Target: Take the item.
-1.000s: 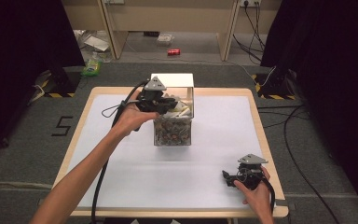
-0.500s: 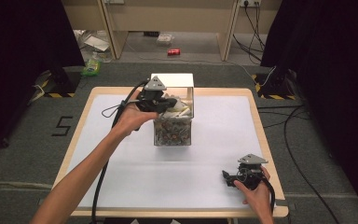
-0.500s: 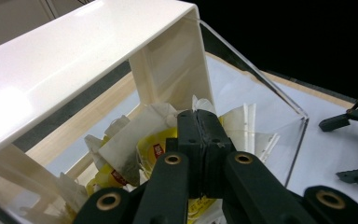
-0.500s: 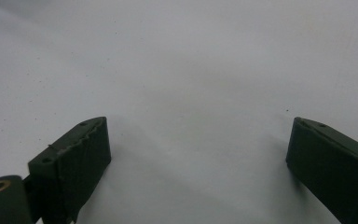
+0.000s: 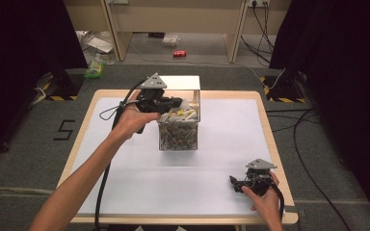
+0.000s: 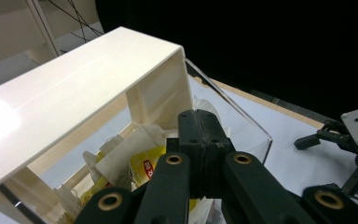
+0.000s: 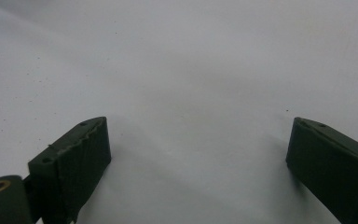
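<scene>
Your left tongs [image 6: 200, 140], jaws closed together with nothing visibly between them, sit over the clear box [image 5: 179, 130] of sachets [image 6: 144, 163] mid-worktop [image 5: 221, 144]. Your right tongs [image 7: 198, 163] gape wide on bare worktop well right of the box. Judged so far: no sachet lifted; picking remains.
</scene>
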Tool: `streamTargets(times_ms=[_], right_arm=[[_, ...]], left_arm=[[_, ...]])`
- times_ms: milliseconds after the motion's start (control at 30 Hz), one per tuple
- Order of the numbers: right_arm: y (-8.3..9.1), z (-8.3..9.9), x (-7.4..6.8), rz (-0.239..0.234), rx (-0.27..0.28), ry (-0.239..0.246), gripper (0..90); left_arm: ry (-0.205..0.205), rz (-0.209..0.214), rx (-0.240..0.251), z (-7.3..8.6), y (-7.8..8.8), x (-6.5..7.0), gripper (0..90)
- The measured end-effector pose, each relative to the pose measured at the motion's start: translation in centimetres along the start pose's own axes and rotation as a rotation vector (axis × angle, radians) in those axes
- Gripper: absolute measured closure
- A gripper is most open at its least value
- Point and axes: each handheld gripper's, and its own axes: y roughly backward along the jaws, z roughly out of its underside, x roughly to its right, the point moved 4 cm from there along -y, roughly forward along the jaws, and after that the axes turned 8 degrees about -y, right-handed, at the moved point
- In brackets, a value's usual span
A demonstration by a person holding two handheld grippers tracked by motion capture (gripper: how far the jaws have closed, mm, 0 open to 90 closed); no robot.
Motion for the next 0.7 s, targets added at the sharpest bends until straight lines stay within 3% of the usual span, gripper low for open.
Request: streamTargets(times_ms=[367, 700], right_arm=[[0.0, 0.0, 0.0, 0.000, 0.000, 0.000, 6.9], [0.0, 0.0, 0.0, 0.000, 0.002, 0.000, 6.9]], left_arm=[[-0.006, -0.013, 0.055, -1.8, 2.1, -0.4, 89.2], [0.040, 0.022, 0.104, -2.7, 3.9, -0.9, 89.2]])
